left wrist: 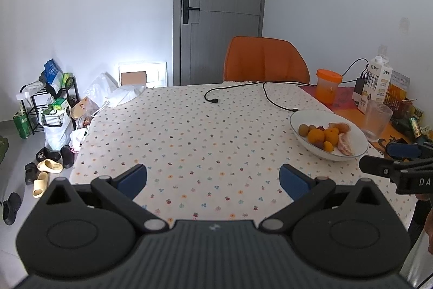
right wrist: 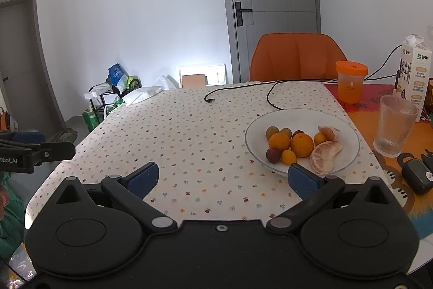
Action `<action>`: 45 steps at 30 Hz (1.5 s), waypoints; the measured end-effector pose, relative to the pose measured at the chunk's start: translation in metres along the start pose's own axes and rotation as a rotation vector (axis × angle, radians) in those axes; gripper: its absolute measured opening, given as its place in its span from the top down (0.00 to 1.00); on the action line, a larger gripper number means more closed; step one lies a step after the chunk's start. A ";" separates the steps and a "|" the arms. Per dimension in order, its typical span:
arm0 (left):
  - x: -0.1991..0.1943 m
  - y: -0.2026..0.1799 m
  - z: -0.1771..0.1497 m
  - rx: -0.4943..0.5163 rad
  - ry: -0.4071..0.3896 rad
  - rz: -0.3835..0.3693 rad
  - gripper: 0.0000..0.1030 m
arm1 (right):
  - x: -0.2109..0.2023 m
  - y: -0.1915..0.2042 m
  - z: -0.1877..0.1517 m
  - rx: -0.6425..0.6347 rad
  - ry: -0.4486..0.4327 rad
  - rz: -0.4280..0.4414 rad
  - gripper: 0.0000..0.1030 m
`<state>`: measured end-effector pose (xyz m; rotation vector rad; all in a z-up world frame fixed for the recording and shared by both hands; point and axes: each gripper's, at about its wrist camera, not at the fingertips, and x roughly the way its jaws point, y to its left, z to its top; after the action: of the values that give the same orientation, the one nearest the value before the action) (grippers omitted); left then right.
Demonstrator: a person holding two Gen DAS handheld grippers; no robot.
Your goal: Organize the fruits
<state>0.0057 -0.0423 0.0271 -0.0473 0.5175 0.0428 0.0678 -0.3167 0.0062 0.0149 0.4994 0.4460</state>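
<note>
A white bowl (right wrist: 343, 123) sits on the dotted tablecloth, right of centre; it also shows in the left wrist view (left wrist: 300, 117). It holds oranges (right wrist: 301, 144), peeled mandarin pieces (right wrist: 324, 157), small dark plums (right wrist: 272, 155) and small greenish fruits (right wrist: 272, 131). My right gripper (right wrist: 223, 178) is open and empty, just in front of the bowl's near rim. My left gripper (left wrist: 213, 178) is open and empty over bare cloth, left of the bowl. Each gripper shows at the edge of the other's view.
A ribbed glass (right wrist: 393, 125), an orange-lidded cup (right wrist: 350, 84) and a milk carton (right wrist: 414, 72) stand right of the bowl. A black cable (right wrist: 243, 90) lies at the table's far side. An orange chair (right wrist: 296, 56) stands behind. Shoes and bags lie on the floor at left (left wrist: 48, 153).
</note>
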 end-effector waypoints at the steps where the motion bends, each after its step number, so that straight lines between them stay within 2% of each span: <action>1: 0.000 0.000 0.000 -0.001 0.000 0.000 0.00 | 0.000 0.000 0.000 0.000 0.000 0.000 0.00; 45: 0.005 0.003 -0.007 -0.003 0.016 0.018 0.00 | 0.004 -0.001 -0.005 0.001 0.013 0.003 0.00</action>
<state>0.0063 -0.0397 0.0191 -0.0457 0.5342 0.0610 0.0695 -0.3163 -0.0001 0.0136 0.5123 0.4493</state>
